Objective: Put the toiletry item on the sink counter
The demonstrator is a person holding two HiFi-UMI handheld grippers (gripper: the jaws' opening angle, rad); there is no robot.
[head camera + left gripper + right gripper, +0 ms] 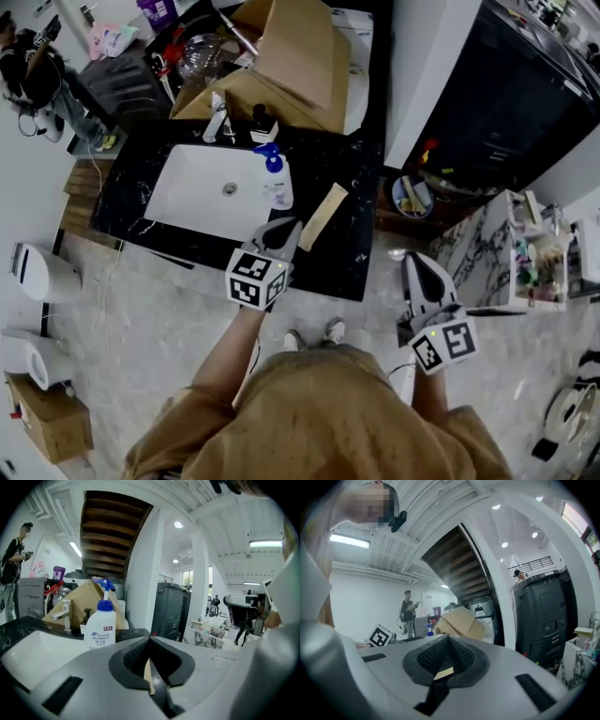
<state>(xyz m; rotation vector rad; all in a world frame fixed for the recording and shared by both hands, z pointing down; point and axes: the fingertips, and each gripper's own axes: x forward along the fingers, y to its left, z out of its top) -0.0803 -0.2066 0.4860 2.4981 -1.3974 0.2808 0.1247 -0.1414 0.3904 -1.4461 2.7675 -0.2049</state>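
While left gripper (pixel 287 227) and right gripper (pixel 413 260) sit closed, empty, black counter (pixel 349 246), white sink (pixel 199 195), pump bottle (pixel 277 184) upright

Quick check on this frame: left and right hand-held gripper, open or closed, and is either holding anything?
Left hand-held gripper: closed, jaws together, holding nothing.
Right hand-held gripper: closed, jaws together, holding nothing.

Black, white and tan around the sink

The sink counter (pixel 349 251) is black stone veined white, its basin (pixel 192 192) plain white. The bottle (pixel 278 186) at the basin's right is white with a blue pump. Tan cardboard boxes (pixel 300 52) stand far behind. The left gripper (pixel 285 229) and right gripper (pixel 413 262) are pale grey, with black-and-white square markers.
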